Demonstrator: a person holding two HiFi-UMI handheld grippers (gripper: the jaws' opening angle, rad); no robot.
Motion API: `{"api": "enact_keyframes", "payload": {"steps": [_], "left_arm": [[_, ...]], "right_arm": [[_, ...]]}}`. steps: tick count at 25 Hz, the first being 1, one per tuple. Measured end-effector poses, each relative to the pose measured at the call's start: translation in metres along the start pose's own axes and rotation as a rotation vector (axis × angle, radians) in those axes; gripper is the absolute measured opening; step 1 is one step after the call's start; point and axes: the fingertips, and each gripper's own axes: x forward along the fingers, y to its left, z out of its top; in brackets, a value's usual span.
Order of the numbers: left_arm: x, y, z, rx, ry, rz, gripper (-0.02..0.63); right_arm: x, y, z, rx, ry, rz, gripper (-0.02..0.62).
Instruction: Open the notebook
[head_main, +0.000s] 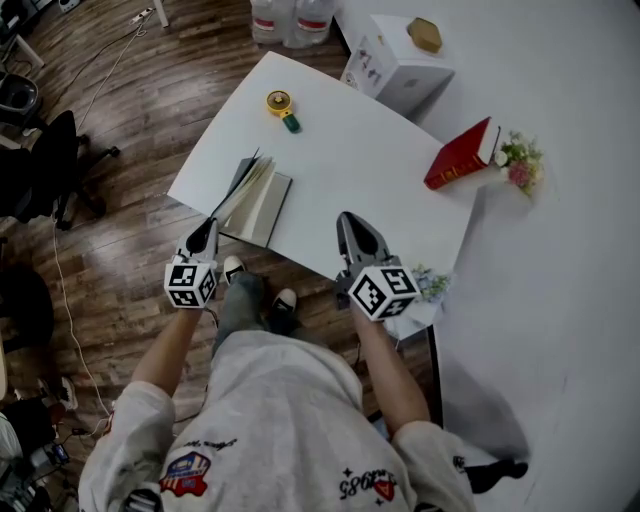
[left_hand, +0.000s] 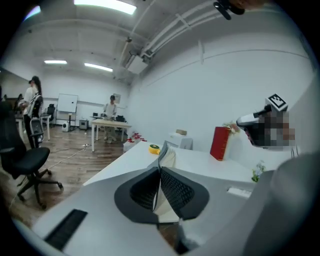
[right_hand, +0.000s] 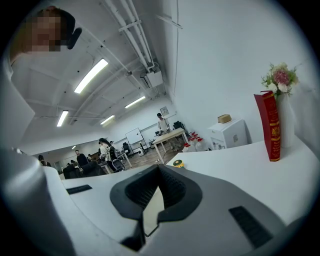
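My left gripper (head_main: 211, 231) is clenched. In its own view (left_hand: 160, 170) the black ribbed jaws meet on a thin raised sheet, which looks to be the front cover of the grey-covered notebook (head_main: 256, 196), though the pinch point is too narrow for me to be sure. My left forearm is bare, stretched forward and slightly outward. The marker cube sits above my wrist and the jaws point at the notebook's near-left corner.

The notebook (left_hand: 166, 156) lies along the near edge of the white rectangular desk (head_main: 350, 165), close to its near-left corner. Its cover is lifted and its cream pages are fanned partly apart.

My right gripper (head_main: 347, 221) is also clenched, its jaws together at the tips (right_hand: 159, 170) with nothing in them. It hangs over the desk's near edge, well to the right of the notebook. That forearm reaches straight ahead with the jaws aimed across the desk.

Farther out:
- A round yellow tape measure with a green tab (head_main: 281, 104) lies near the far-left corner.
- A red hardback book (head_main: 462, 155) stands tilted at the right edge, beside a small bunch of pink and white flowers (head_main: 520, 160).
- A white box (head_main: 400, 70) sits beyond the far edge.
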Motion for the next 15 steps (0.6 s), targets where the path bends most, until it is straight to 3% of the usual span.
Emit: {"api": "enact_keyframes", "payload": {"steps": [3,15], "left_arm": [[-0.004,0.02,0.003,-0.07,-0.015,0.047,0.02],[-0.01,0.092,-0.007,-0.204,0.024,0.164,0.02]], "right_arm": [[0.006,0.004,0.0,-0.002,0.003,0.01,0.002],[0.032,0.022,0.004,-0.012,0.003,0.037,0.002]]}}
